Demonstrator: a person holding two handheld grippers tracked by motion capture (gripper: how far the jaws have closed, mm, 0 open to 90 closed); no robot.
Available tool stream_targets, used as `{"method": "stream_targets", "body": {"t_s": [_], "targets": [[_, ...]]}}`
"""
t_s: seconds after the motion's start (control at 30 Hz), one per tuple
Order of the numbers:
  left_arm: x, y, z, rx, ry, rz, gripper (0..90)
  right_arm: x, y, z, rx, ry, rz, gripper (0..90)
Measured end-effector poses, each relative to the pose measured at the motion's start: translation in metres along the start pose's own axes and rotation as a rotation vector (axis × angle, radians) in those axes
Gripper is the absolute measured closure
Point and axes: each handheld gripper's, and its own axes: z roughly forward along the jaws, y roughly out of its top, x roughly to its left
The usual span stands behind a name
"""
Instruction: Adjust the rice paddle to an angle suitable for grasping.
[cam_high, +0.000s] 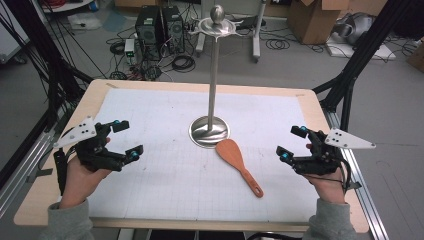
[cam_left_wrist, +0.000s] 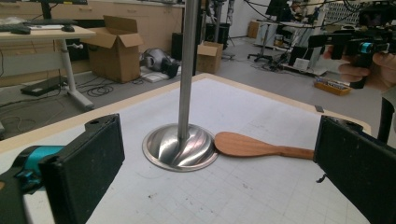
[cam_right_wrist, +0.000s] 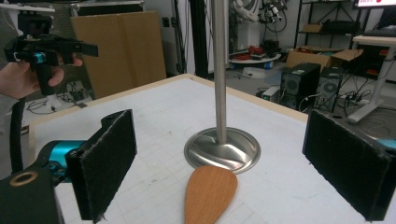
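Though btwn tongs, spatula (cam_high: 239, 164) untouched.

I see even, bright overhead light, soft shadows. Glare on the steel stand base (cam_left_wrist: 180, 148). Near tongs pads blurry in both gripper views; bg slightly soft.

No lettering, brand, number or sign is showing legibly anywhere in these views. The white mat (cam_high: 165, 185) covering the table is carrying only a faint printed grid, with no figures that can be made out, and the cardboard boxes (cam_left_wrist: 114, 46) standing far off on the floor are showing no readable print.
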Motion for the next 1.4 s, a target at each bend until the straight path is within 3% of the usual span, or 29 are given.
{"method": "stream_targets", "body": {"t_s": [0.23, 0.37, 0.5, 0.6, 0.67, 0.73, 0.77, 0.9, 1.23, 1.4], "targets": [[0.001, -0.001, -0.001, 0.003, 0.012, -0.005, 2.5, 0.000, -0.001, 0.002, 0.016, 0.002, -0.008, 9.6], [0.000, -0.002, 0.001, 0.010, 0.012, -0.005, 2.5, 0.002, -0.003, 0.005, 0.028, 0.025, -0.028, 16.2], [0.000, -0.003, 0.003, 0.017, 0.011, -0.005, 2.5, 0.005, -0.005, 0.010, 0.062, 0.033, -0.044, 29.8], [-0.001, -0.005, 0.003, 0.033, 0.000, -0.004, 2.5, 0.008, -0.010, 0.015, 0.126, 0.016, -0.072, 43.2], [-0.001, -0.005, 0.003, 0.036, 0.003, -0.005, 2.5, 0.008, -0.011, 0.017, 0.131, 0.012, -0.083, 46.8], [-0.001, -0.007, 0.001, 0.038, 0.007, -0.006, 2.5, 0.009, -0.013, 0.021, 0.138, -0.013, -0.109, 57.7], [-0.001, -0.007, 0.001, 0.038, 0.007, -0.006, 2.5, 0.009, -0.013, 0.021, 0.138, -0.013, -0.109, 57.7], [-0.001, -0.007, -0.003, 0.038, 0.017, -0.009, 2.5, 0.010, -0.015, 0.029, 0.153, 0.016, -0.112, 71.5], [0.001, -0.009, -0.001, 0.048, 0.019, -0.015, 2.5, 0.015, -0.026, 0.049, 0.220, 0.065, -0.133, 87.4], [0.001, -0.009, 0.001, 0.042, 0.012, -0.020, 2.5, 0.016, -0.035, 0.058, 0.258, 0.078, -0.114, 89.1]]}}
